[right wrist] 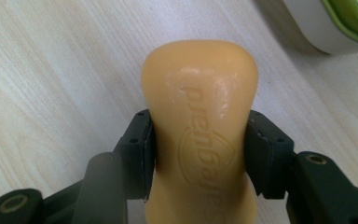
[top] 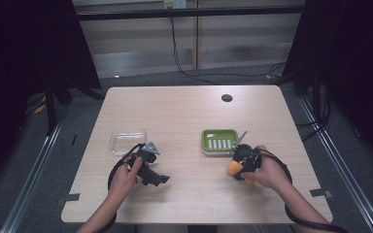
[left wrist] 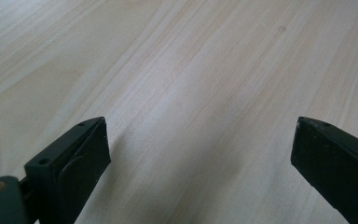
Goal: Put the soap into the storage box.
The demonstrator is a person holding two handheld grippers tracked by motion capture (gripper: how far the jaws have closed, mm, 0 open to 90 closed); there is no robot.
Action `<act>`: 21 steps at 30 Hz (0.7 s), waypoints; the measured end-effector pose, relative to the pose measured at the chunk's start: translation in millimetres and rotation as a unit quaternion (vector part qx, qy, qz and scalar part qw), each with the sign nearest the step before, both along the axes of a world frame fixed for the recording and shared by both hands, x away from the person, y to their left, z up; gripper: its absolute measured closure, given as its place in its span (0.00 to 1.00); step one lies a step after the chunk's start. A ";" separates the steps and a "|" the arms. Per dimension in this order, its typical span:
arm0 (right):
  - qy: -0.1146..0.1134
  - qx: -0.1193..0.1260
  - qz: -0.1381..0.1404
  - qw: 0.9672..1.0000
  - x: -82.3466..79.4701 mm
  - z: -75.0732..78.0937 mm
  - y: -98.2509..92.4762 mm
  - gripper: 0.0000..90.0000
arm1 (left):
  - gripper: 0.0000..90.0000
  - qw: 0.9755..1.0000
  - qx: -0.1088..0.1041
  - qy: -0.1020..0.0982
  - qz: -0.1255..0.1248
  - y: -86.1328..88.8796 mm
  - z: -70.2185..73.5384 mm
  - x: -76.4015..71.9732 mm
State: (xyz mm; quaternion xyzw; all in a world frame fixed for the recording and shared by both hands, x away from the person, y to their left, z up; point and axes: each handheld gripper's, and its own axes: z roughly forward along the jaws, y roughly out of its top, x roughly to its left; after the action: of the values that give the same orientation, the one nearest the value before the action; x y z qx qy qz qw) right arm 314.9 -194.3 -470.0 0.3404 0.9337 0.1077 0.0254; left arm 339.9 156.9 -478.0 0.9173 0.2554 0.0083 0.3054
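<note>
R gripper (right wrist: 199, 149) was clamped on an orange soap bar (right wrist: 199, 126): both black pads pressed into the bar's waisted sides, one each side, w/ the rounded end sticking out past the fingertips and the embossed lettering facing the camera. In the high view the same R gripper (top: 239, 164) sat in the person's right hand (top: 267, 174), the soap bar (top: 233, 168) showing orange at its tip, low over the wooden table (top: 184, 111). A green soap dish (top: 219, 141) w/ white slots in its base lay just ahead of that gripper, near but apart from the bar; in the right gripper view a corner of the dish (right wrist: 340, 23) showed beyond and to one side of the soap, not touching it. L gripper (left wrist: 200, 149) was open wide, jaws far apart w/ nothing but bare tabletop (left wrist: 182, 70) between and ahead of them. From above, the L gripper (top: 148, 167) rested in the left hand (top: 124, 179), well apart from the R one. A clear plastic lid or tray (top: 127, 141) lay just beyond the L gripper, close to it; cannot tell if they touched. A small dark round spot (top: 227, 97) sat far ahead of both grippers, toward the table's far edge.
</note>
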 end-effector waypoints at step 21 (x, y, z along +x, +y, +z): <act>0.027 0.033 -0.007 0.999 10.6 21.0 1.5 0.56 | 0.05 1.000 0.000 0.001 -0.003 -0.8 0.2 -1.9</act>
State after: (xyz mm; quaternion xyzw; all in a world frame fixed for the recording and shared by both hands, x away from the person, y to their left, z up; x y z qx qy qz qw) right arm 325.5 -192.7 -449.0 0.3507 0.9275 0.1291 -0.0103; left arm 338.0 156.1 -477.9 0.9180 0.2530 0.0060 0.3052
